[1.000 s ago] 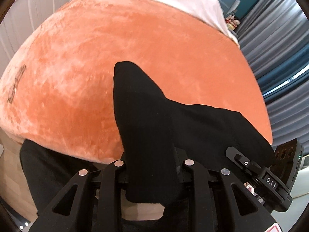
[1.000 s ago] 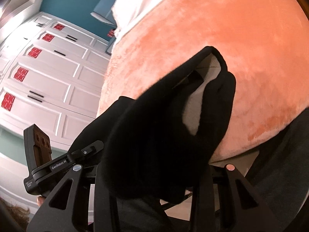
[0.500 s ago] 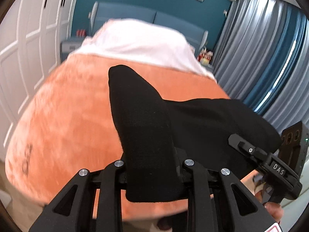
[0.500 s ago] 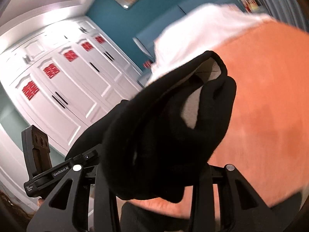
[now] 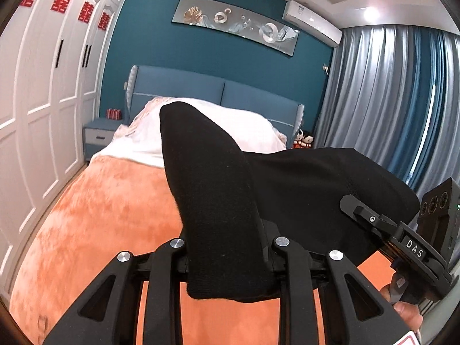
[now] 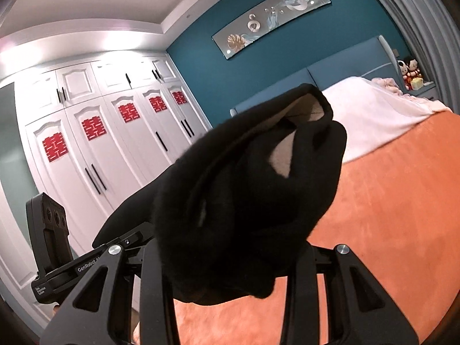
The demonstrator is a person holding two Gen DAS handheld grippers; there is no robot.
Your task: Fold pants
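Pants (image 5: 218, 218) of black cloth are held up off the bed by both grippers. The left gripper (image 5: 230, 258) is clamped on a flap of the cloth, which stands up between its two arms and rises ahead of them in a rounded peak. From that flap the cloth runs off to the gripper's right in a broad dark sheet, ending near the other device at the right edge of the view. The right gripper (image 6: 227, 261) is closed on a thicker bunch of the same pants (image 6: 244, 201), which bulges forward over its arms; a pale lining shows inside the folds near the top of the bunch. From there the cloth trails off to that gripper's left toward the other device.

Below and ahead of both grippers lies an orange blanket (image 5: 109, 215) spread over the bed. Farther ahead a white cover (image 5: 253, 126) lies on the bed against a blue headboard (image 5: 178, 86). White wardrobe doors (image 6: 95, 149) with red paper signs stand to the left of the grippers, and grey-blue curtains (image 5: 388, 92) hang to the right of the left one.
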